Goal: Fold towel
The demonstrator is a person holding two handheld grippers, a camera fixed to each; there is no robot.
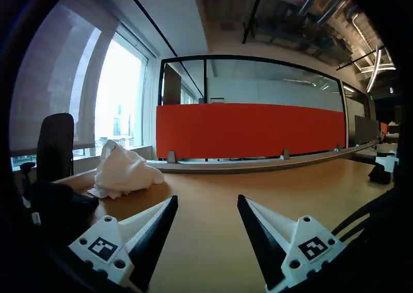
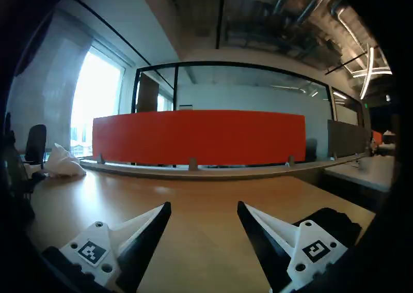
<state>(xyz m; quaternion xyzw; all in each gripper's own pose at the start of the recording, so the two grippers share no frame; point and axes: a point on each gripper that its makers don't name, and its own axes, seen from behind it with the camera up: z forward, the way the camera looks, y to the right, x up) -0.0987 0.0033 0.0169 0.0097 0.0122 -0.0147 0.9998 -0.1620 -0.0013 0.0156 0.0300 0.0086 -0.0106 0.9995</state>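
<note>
Two grippers sit low over the light wooden bench (image 1: 279, 182), each pointing level toward the long orange divider panel (image 1: 250, 130) at its far edge. The left gripper (image 1: 207, 198) has its jaws spread wide with nothing between them. The right gripper (image 2: 204, 204) is posed alike, its jaws parted and holding nothing. Whether either touches the bench cannot be told.

The crumpled white cloth towel (image 1: 124, 171) lies in a heap on the bench. In the left gripper view it is at about ten o'clock from the jaws, near but apart. In the right gripper view it is well apart, toward nine o'clock. A black office chair (image 1: 55, 145) stands behind the towel, by the bright window (image 1: 118, 107).
</note>
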